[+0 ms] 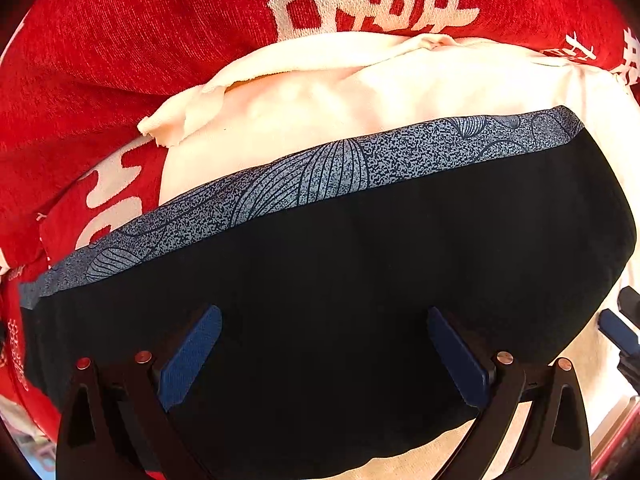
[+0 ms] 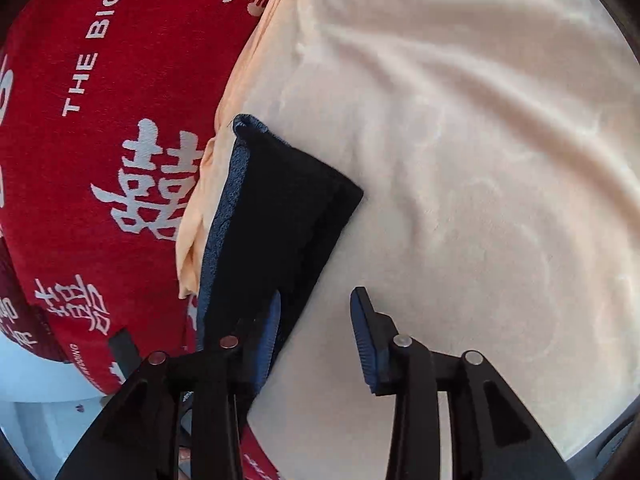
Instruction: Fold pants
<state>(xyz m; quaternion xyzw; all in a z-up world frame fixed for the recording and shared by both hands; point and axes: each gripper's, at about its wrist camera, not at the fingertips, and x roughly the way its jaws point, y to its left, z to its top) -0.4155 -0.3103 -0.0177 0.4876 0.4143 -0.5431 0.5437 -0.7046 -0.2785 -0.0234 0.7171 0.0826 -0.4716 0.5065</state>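
The pants point(image 1: 360, 264) are black with a blue patterned band point(image 1: 304, 172) along the far edge. They lie folded into a compact block on a cream cloth point(image 1: 360, 92). My left gripper point(image 1: 324, 344) is open just above the black fabric, holding nothing. In the right wrist view the folded pants point(image 2: 280, 208) lie at the cream cloth's left edge. My right gripper point(image 2: 316, 320) is open, its left finger point(image 2: 272, 332) at the near corner of the pants, its right finger over the cream cloth point(image 2: 460, 160).
A red blanket with white characters point(image 1: 140, 40) lies under the cream cloth, on the left in the right wrist view point(image 2: 100, 140). The other gripper's tip shows at the right edge of the left wrist view point(image 1: 620, 332). A pale floor or furniture piece point(image 2: 36, 392) shows at lower left.
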